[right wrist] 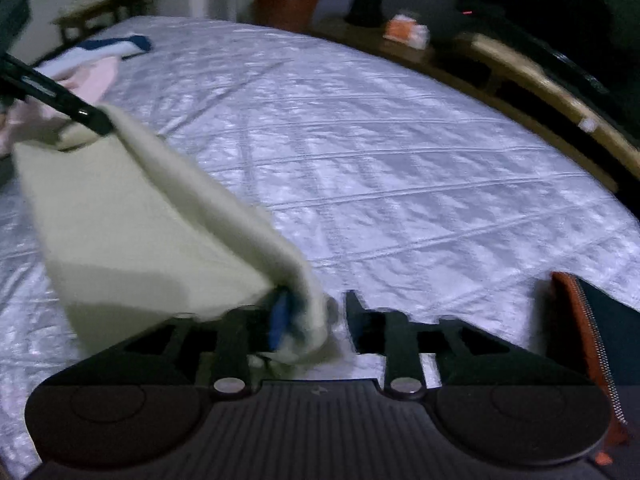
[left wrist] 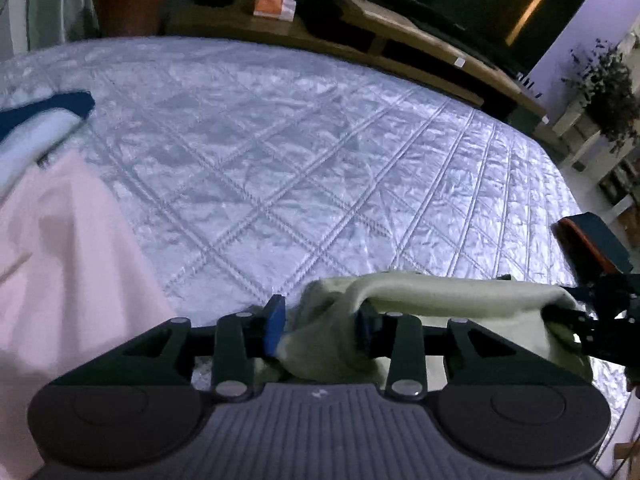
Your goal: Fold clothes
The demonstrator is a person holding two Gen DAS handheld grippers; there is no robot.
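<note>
— Where is the pale yellow-green soft knit garment?

— Stretched between my left gripper and right gripper, above the silvery quilted bedspread. Both clamp a bunched edge; its long axis runs gripper to gripper.

— Other clothes?

— A pink garment at left.

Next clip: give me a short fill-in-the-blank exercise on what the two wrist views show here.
1. The pale yellow-green cloth hangs stretched between ____ grippers.
2. The bedspread under the cloth is stitched in a ____ pattern.
3. On the bed's far left, beside the pink garment, lies a white garment trimmed in ____.
4. The terracotta-coloured ____ stands beyond the bed.

Missing words: two; diamond; navy blue; pot
</note>
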